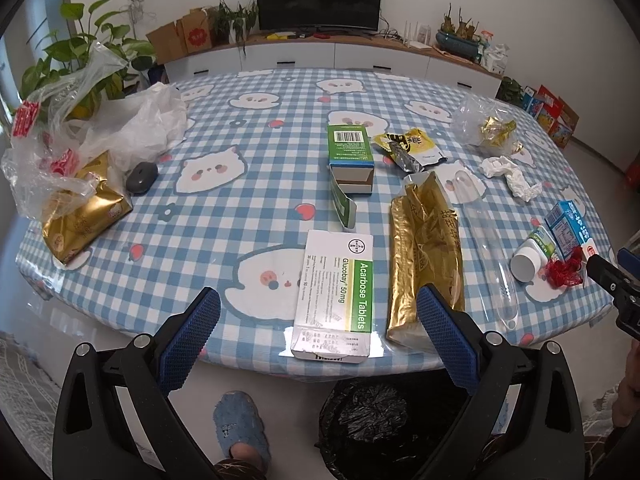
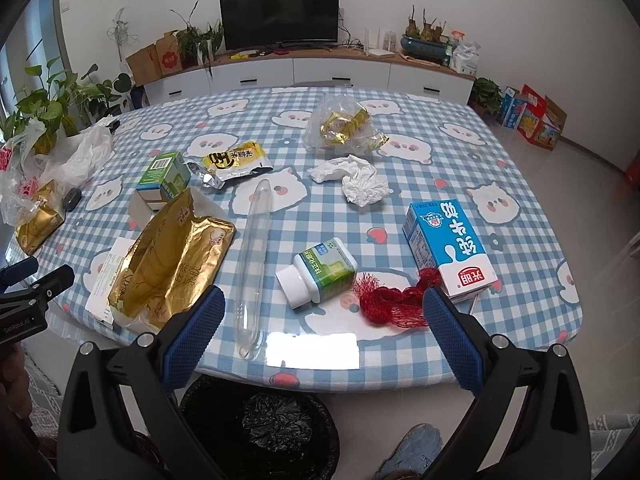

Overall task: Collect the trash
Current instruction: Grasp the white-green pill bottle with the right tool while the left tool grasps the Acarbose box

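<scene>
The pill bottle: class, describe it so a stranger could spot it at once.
Start at the checked tablecloth and go to its near edge. The pill bottle lies on its side between the clear plastic tube and the red mesh netting; only it has a white cap and green label.

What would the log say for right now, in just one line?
left gripper: open, empty | right gripper: open, empty | trash on table | bin below edge

A glossy checked tablecloth point(image 2: 400, 208) carries a shiny crinkled gold foil bag point(image 2: 172, 256), a matt cardboard tablet box point(image 1: 336, 296), crumpled white tissue paper point(image 2: 356, 180), a clear smooth plastic tube point(image 2: 252, 264) and red mesh netting point(image 2: 392, 304).
</scene>
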`<state>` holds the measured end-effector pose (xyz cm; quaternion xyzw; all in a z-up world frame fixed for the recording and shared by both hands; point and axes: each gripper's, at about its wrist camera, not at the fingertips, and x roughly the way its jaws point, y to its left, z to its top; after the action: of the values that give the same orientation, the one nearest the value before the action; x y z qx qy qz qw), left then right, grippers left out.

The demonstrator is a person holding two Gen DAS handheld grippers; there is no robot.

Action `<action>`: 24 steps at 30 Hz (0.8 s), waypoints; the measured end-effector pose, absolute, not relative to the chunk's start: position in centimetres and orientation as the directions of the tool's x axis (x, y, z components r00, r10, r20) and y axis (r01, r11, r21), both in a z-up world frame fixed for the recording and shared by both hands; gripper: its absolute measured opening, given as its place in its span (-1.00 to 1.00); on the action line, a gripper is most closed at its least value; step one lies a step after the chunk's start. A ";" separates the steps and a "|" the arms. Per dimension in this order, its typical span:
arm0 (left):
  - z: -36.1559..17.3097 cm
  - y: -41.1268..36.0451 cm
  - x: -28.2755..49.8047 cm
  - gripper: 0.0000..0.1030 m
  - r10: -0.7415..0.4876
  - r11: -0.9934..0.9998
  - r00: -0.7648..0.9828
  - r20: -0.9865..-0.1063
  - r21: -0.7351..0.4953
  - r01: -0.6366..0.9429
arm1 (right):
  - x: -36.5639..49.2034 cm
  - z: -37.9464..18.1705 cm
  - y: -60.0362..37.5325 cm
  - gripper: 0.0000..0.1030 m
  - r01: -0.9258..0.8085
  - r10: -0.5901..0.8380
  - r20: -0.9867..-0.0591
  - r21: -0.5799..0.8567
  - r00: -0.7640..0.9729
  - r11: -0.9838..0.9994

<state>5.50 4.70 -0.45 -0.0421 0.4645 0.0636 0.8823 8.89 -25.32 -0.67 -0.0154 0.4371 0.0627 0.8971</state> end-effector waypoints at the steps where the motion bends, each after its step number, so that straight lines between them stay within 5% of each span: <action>1: -0.6 4.9 5.9 0.86 0.065 0.988 0.554 -0.830 -0.025 -0.154 | 9.3 -0.8 -25.3 0.85 -0.124 0.098 -0.791 0.029 0.604 0.992; 24: -6.0 5.3 11.1 0.79 0.056 0.987 0.432 -0.900 -0.015 -0.159 | 15.4 -5.8 -24.9 0.69 -0.056 0.086 -0.886 0.067 0.455 0.996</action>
<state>11.13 5.35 -5.96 -0.0488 0.5291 0.0637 0.8448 15.42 -24.86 -5.84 0.0140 0.5204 0.0416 0.8528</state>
